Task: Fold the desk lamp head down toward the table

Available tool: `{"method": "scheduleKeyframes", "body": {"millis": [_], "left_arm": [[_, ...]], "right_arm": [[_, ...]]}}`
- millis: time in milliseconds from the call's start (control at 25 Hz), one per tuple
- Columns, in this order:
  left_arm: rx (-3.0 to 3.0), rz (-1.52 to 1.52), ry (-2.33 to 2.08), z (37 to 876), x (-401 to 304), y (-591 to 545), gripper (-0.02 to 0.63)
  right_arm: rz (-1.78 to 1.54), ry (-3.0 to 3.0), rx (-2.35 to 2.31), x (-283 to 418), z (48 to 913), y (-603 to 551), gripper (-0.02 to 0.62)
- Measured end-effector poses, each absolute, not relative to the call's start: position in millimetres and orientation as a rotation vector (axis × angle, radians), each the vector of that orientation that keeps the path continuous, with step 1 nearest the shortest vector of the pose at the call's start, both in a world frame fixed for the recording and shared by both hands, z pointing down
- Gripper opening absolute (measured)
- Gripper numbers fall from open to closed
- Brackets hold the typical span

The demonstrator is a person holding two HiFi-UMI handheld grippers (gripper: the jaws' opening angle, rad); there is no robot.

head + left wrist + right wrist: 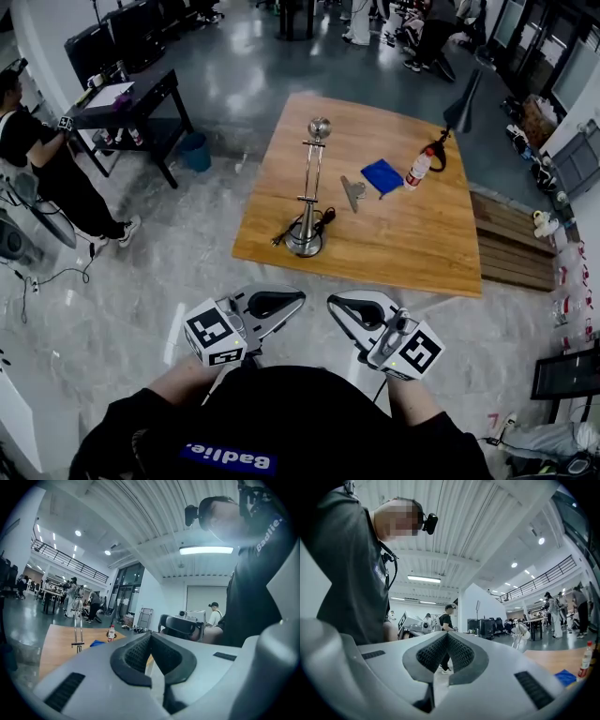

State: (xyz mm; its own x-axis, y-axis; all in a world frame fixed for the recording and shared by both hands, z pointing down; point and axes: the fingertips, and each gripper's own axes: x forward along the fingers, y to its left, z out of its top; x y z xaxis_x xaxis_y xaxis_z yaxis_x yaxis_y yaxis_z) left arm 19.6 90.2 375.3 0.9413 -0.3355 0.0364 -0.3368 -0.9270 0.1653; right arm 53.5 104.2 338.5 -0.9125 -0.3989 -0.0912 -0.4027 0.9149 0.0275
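A silver desk lamp point(309, 192) stands upright on the wooden table point(403, 234). Its round head point(320, 127) is up at the top of the twin-rod stem, its round base point(305, 242) sits near the table's front left edge, and a black cord lies beside the base. In the left gripper view the lamp point(77, 620) shows far off at the left. My left gripper point(298, 298) and right gripper point(331, 307) are held close to my body, short of the table, tips facing each other. Both are shut with nothing between the jaws point(151, 637) point(446, 639).
A blue cloth point(382, 175), a red-capped bottle point(418, 169) and a small metal piece point(352, 192) lie right of the lamp. A black cone-shaded lamp point(464, 105) stands at the far right corner. A slatted bench point(511, 244) flanks the table; a person point(37, 159) and a black desk point(131, 103) are at left.
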Motion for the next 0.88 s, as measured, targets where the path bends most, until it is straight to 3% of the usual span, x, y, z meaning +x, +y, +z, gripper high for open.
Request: {"method": "scheduleKeyframes", "body": {"millis": [560, 880], "left_arm": [[2.931, 0.049, -0.618, 394, 57, 82, 0.009], [2.894, 0.054, -0.58, 424, 36, 26, 0.027]], "right_arm": [[-0.075, 2.954, -0.491, 88, 346, 91, 0.005], [-0.117, 2.961, -0.588, 69, 352, 38, 0.021]]}}
